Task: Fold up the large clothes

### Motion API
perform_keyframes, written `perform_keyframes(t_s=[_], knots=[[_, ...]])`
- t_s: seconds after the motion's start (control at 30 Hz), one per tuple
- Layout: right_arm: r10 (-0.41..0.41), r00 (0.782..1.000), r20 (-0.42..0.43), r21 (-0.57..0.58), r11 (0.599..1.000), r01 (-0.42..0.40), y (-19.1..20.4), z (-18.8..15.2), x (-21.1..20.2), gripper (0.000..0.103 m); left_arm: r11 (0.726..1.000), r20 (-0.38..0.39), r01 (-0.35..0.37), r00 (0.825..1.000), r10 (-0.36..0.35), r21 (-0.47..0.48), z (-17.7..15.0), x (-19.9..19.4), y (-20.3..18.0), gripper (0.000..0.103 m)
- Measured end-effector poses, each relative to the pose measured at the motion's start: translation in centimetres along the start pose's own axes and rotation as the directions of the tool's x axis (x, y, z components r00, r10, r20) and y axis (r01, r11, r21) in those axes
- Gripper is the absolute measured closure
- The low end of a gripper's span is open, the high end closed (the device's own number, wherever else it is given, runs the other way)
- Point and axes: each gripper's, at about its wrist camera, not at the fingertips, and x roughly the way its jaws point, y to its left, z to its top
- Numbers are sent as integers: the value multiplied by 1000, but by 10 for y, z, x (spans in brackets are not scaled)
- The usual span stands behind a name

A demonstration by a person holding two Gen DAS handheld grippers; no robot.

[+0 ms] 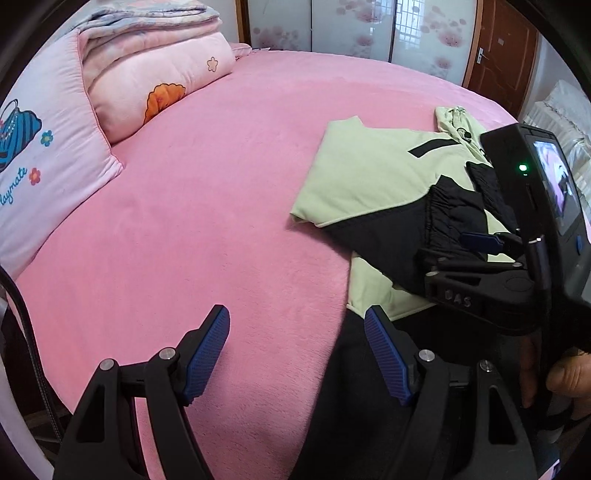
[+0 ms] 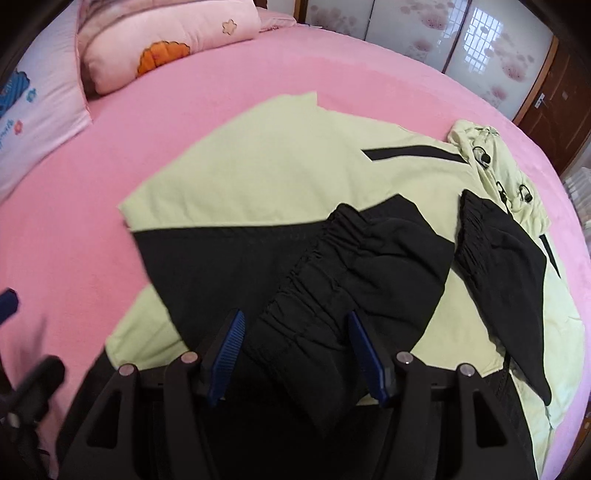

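Note:
A pale green and black hooded jacket [image 1: 362, 173] [image 2: 277, 166] lies flat on the pink bed [image 1: 203, 166], its hood [image 2: 480, 147] at the far right. Both black sleeves are folded in over the body. The nearer sleeve cuff [image 2: 332, 266] lies between the fingers of my right gripper [image 2: 295, 315], whose blue pads stand apart beside it without visibly pressing. My left gripper [image 1: 295, 314] is open and holds nothing; it hangs over the bed sheet at the jacket's near left hem. In the left wrist view my right gripper [image 1: 480, 243] hovers over the black sleeve.
A pillow [image 1: 37, 155] and a folded pink quilt [image 1: 155, 62] lie at the bed's far left. Frosted wardrobe doors [image 1: 351, 26] and a brown door [image 1: 506, 55] stand behind the bed. A person's hand [image 1: 565, 373] grips the right device.

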Motion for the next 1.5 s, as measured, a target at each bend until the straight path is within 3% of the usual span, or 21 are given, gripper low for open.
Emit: perform_keyframes(t_s=[0.03, 0.13, 0.23, 0.37, 0.43, 0.5, 0.57, 0.6, 0.63, 0.67, 0.7, 0.77, 0.9, 0.97, 1.1, 1.27, 1.43, 1.5], knots=[[-24, 1000, -6, -4, 1000, 24, -2, 1, -2, 74, 1000, 2, 4, 1000, -4, -3, 1, 0, 0, 29], [-7, 999, 39, 7, 1000, 6, -25, 13, -28, 85, 1000, 9, 17, 1000, -16, -10, 4, 1, -3, 29], [10, 984, 178, 18, 1000, -13, -59, 29, -78, 87, 1000, 26, 30, 999, -30, -10, 9, 3, -11, 29], [31, 918, 396, 71, 995, -65, -121, 36, -151, 87, 999, 55, 35, 998, -36, 11, 21, 12, -31, 29], [-18, 879, 477, 124, 991, -46, -152, 31, -172, 87, 999, 70, 40, 997, -41, 21, 29, 19, -42, 29], [-74, 861, 504, 208, 977, -38, -188, 16, -179, 85, 998, 79, 44, 996, -46, 35, 35, 26, -53, 29], [-116, 876, 467, 313, 949, -41, -220, -8, -166, 80, 997, 79, 39, 996, -44, 64, 41, 37, -69, 29], [-125, 894, 429, 360, 932, -42, -236, -22, -153, 73, 996, 77, 39, 996, -45, 75, 43, 41, -74, 29], [-122, 920, 372, 404, 914, -42, -250, -38, -135, 59, 995, 65, 41, 997, -47, 89, 45, 47, -81, 29], [-113, 948, 297, 444, 895, -32, -263, -55, -114, 54, 994, 53, 45, 997, -50, 100, 47, 51, -85, 29], [-97, 971, 219, 472, 881, -18, -273, -72, -93, 52, 992, 35, 61, 997, -66, 113, 49, 56, -90, 29], [-63, 991, 118, 525, 851, -8, -288, -98, -69, 52, 986, -3, 111, 994, -112, 127, 53, 59, -94, 29], [13, 991, 133, 622, 777, -94, -321, -129, -61, 51, 960, -36, 252, 968, -249, 126, 67, 50, -87, 29], [15, 989, 149, 627, 771, -106, -332, -123, -59, 47, 945, -20, 309, 951, -309, 110, 82, 43, -80, 29], [28, 986, 161, 645, 754, -127, -350, -104, -44, 45, 931, -22, 363, 932, -363, 36, 118, 51, -68, 29], [86, 980, 178, 709, 680, -189, -384, -88, -22, 45, 950, -95, 310, 948, -305, 45, 167, 108, -82, 29], [130, 982, 137, 719, 669, -189, -402, -83, 4, 45, 965, -190, 256, 952, -240, 63, 199, 166, -97, 29], [141, 982, 127, 708, 680, -189, -403, -83, 11, 45, 965, -220, 256, 945, -241, 46, 206, 185, -101, 29]])
